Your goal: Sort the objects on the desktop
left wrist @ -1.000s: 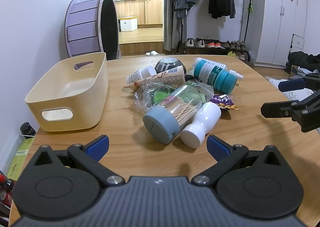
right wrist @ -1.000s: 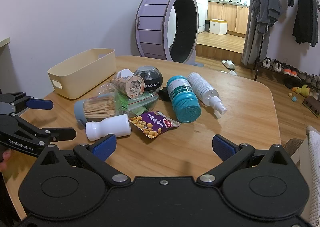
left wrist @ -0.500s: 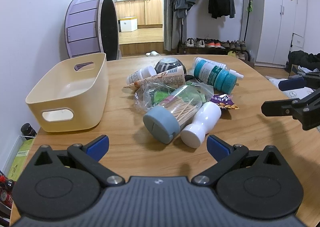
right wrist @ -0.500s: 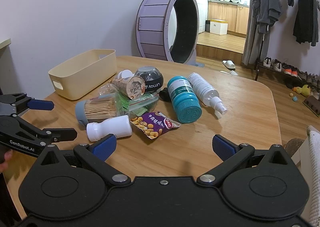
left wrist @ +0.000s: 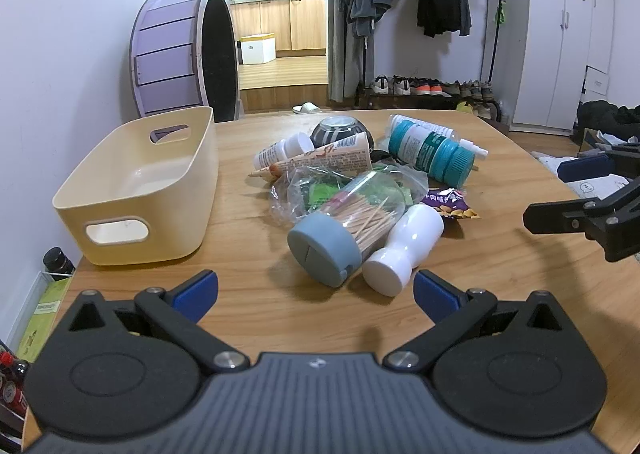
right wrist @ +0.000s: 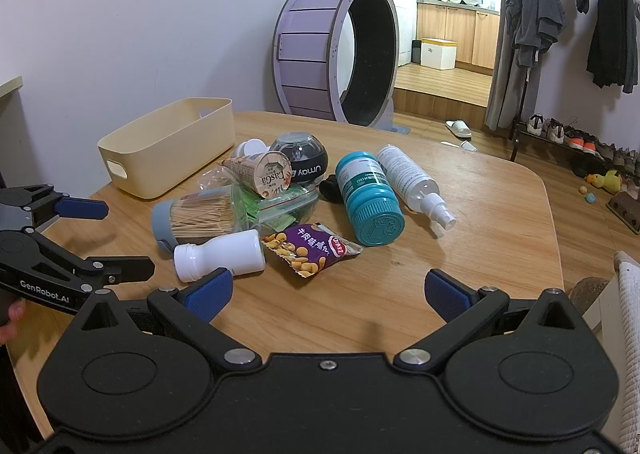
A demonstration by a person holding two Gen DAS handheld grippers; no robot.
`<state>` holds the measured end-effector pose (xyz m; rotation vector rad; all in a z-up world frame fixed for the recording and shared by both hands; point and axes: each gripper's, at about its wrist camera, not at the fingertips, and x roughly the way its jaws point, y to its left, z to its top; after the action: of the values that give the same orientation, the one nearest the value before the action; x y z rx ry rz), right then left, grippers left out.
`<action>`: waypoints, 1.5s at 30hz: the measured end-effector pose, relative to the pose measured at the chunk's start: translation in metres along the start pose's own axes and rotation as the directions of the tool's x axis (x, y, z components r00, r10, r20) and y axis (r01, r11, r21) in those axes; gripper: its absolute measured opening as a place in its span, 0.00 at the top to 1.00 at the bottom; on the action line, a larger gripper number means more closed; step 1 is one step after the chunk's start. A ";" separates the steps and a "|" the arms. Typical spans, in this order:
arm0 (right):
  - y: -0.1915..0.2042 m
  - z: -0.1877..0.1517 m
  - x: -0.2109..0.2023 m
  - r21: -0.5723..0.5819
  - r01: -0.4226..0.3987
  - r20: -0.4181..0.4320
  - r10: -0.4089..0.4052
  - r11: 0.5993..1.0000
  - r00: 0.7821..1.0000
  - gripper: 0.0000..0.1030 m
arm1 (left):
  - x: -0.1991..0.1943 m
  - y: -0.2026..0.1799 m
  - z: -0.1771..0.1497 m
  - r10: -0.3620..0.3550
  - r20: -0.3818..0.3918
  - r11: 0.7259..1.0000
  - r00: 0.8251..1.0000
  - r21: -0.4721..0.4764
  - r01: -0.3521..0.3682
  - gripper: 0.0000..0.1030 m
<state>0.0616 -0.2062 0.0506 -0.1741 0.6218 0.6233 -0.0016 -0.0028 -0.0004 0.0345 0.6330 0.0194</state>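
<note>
While nothing has shifted over the last second, both the left claw (left wrist: 316, 288) and right claw (right wrist: 328, 290) hover wide open and empty, pile ahead untouched, sorting unstarted.

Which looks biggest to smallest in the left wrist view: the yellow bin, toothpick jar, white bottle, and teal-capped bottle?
1. yellow bin
2. toothpick jar
3. teal-capped bottle and white bottle: too alike to rank, and the white one lies nearer the camera.
</note>
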 end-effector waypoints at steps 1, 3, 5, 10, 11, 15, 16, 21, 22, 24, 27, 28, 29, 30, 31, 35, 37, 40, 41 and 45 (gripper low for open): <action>0.000 0.000 0.000 0.000 0.000 -0.001 0.000 1.000 1.000 0.00 | 0.000 0.000 0.000 0.001 0.000 1.000 1.000 0.000 -0.001 0.00; 0.000 0.000 0.000 -0.001 0.000 -0.001 0.000 1.000 1.000 0.00 | 0.000 0.000 0.000 0.004 0.001 1.000 1.000 0.002 -0.004 0.00; 0.000 0.000 0.000 0.000 0.000 0.000 0.000 1.000 1.000 0.00 | 0.000 0.000 0.000 0.006 0.001 1.000 1.000 0.004 -0.006 0.00; 0.000 -0.001 0.000 0.002 -0.002 0.001 0.002 1.000 1.000 0.00 | 0.000 0.001 0.000 0.014 0.010 1.000 1.000 0.003 -0.014 0.00; 0.000 -0.001 0.000 0.002 -0.002 0.001 0.002 1.000 1.000 0.00 | 0.000 0.002 0.000 0.019 0.015 1.000 1.000 0.001 -0.019 0.00; 0.000 -0.001 0.000 0.003 -0.002 0.003 0.002 1.000 1.000 0.00 | -0.004 0.007 -0.001 0.049 0.074 0.999 0.996 0.002 -0.049 0.00; 0.000 -0.001 0.000 0.004 -0.002 0.004 0.002 1.000 1.000 0.00 | -0.005 0.009 -0.001 0.047 0.083 0.999 0.995 0.004 -0.048 0.00; -0.001 -0.001 0.000 0.015 -0.007 0.014 0.007 1.000 1.000 0.00 | -0.004 0.012 -0.002 -0.004 0.123 1.000 0.992 0.014 0.003 0.02; -0.001 0.000 -0.001 0.019 -0.007 0.017 0.006 1.000 1.000 0.00 | -0.003 0.013 -0.002 -0.021 0.129 1.000 0.991 0.016 0.019 0.02; -0.001 0.000 -0.002 0.025 -0.009 0.022 0.009 1.000 1.000 0.00 | -0.002 0.013 -0.002 -0.044 0.133 0.999 0.990 0.017 0.042 0.04; -0.002 0.000 -0.002 0.033 -0.016 0.027 0.015 0.999 1.000 0.00 | 0.000 0.014 -0.002 -0.069 0.136 0.998 0.988 0.026 0.066 0.17; -0.001 -0.001 -0.002 0.034 -0.019 0.027 0.018 0.999 0.999 0.00 | 0.002 0.015 -0.001 -0.079 0.131 0.997 0.988 0.033 0.076 0.26; -0.001 -0.001 -0.002 0.034 -0.021 0.027 0.020 0.999 0.999 0.00 | 0.004 0.016 -0.001 -0.093 0.127 0.995 0.988 0.041 0.089 0.33; -0.001 -0.001 -0.002 0.034 -0.023 0.027 0.022 0.999 0.999 0.00 | 0.006 0.017 -0.001 -0.102 0.128 0.994 0.986 0.048 0.097 0.36; 0.000 -0.001 -0.001 0.033 -0.022 0.027 0.021 0.999 0.999 0.00 | 0.008 0.018 -0.002 -0.110 0.129 0.993 0.985 0.055 0.104 0.41; -0.001 -0.001 -0.001 0.040 -0.023 0.030 0.021 0.999 0.999 0.00 | 0.018 0.023 -0.002 -0.146 0.119 0.987 0.982 0.086 0.136 0.43; -0.002 -0.001 -0.001 0.047 -0.024 0.033 0.022 0.999 0.999 0.00 | 0.023 0.025 -0.002 -0.174 0.112 0.982 0.978 0.097 0.164 0.43; -0.003 -0.001 -0.001 0.058 -0.027 0.035 0.025 0.998 0.999 0.00 | 0.033 0.027 -0.003 -0.198 0.096 0.978 0.976 0.085 0.190 0.42; -0.004 -0.001 -0.001 0.061 -0.029 0.035 0.027 0.998 0.999 0.00 | 0.036 0.027 -0.002 -0.202 0.090 0.977 0.975 0.083 0.195 0.42; -0.004 -0.003 0.001 0.065 -0.030 0.027 0.028 0.997 0.999 0.00 | 0.044 0.031 0.003 -0.236 0.094 0.971 0.967 0.056 0.232 0.42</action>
<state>0.0632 -0.2097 0.0478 -0.0960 0.6193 0.6319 0.0351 0.0291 -0.0229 0.0038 0.5342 -0.2240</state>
